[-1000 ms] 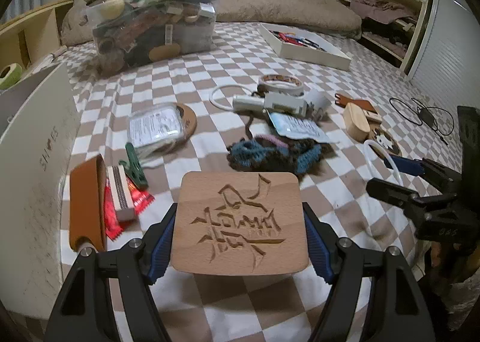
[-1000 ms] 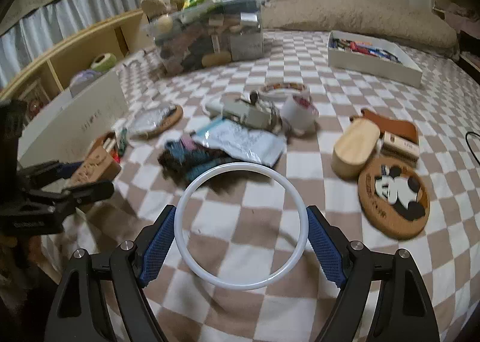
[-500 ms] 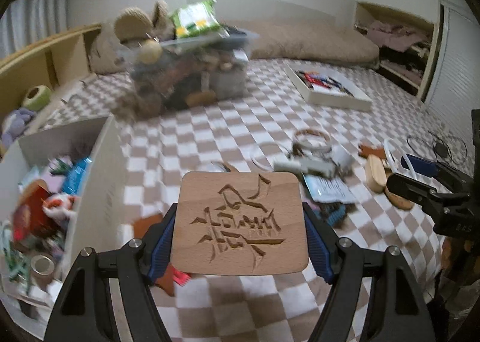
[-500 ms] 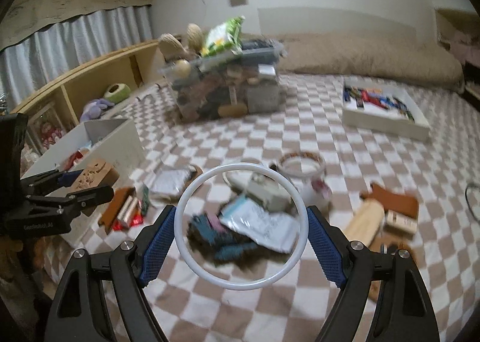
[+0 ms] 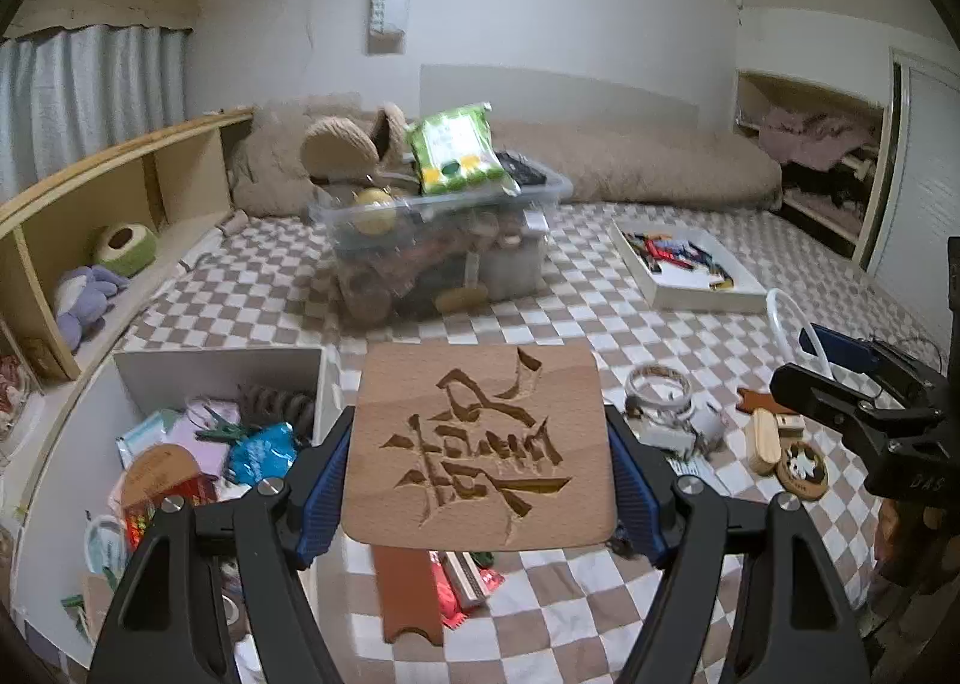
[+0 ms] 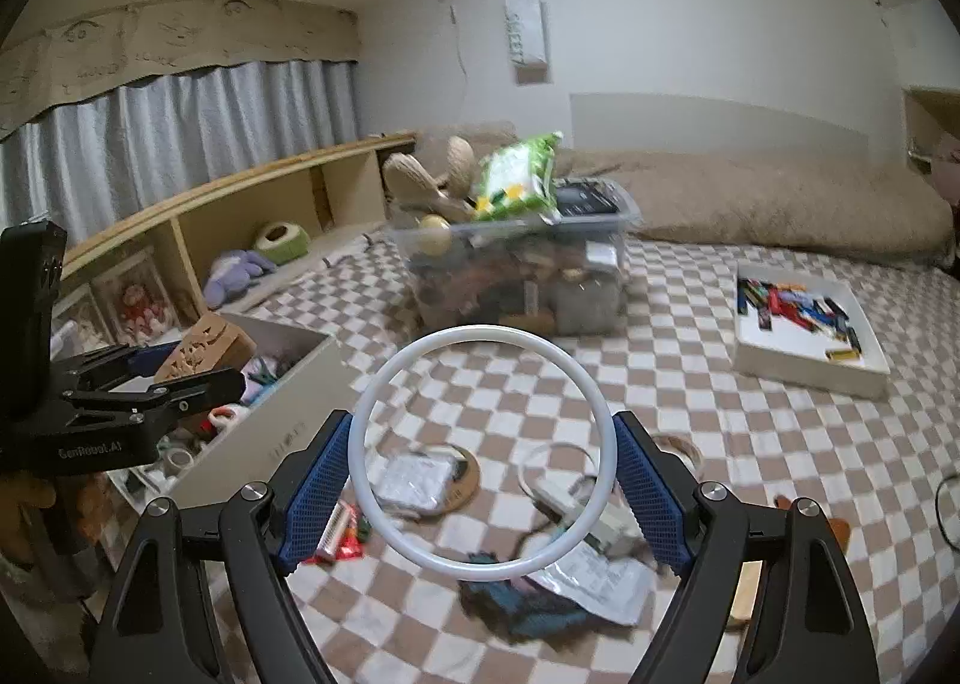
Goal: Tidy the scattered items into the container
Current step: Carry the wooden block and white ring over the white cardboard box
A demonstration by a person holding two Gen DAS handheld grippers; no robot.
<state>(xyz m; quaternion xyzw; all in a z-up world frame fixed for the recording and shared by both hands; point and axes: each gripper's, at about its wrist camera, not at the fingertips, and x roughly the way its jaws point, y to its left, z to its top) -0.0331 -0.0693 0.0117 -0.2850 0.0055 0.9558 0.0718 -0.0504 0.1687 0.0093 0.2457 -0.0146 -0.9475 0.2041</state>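
Since a second ago we have lifted both loads off the bed: the checked bedspread (image 5: 600, 624) that filled the views then now lies well below, and the white box (image 5: 216, 366) has come into sight at lower left. Our left gripper (image 5: 478, 447) holds the carved wooden board (image 5: 480, 444) flat between its blue pads, pinched at both side edges. Our right gripper (image 6: 482, 459) holds the white ring (image 6: 384, 384) the same way, its rim pressed by each pad.

The box already carries a good heap: packets, a coil, a tape roll, small wrappers. We judge the job roughly half done. Both held pieces are not yet over the box; the board hangs just right of its wall.

Left on the bed are a brown strap (image 5: 408, 594), red wrappers (image 5: 447, 588), a tape roll (image 5: 657, 384), a round panda coaster (image 5: 801, 468), a foil packet (image 6: 600, 588) and a knitted tangle (image 6: 522, 606).
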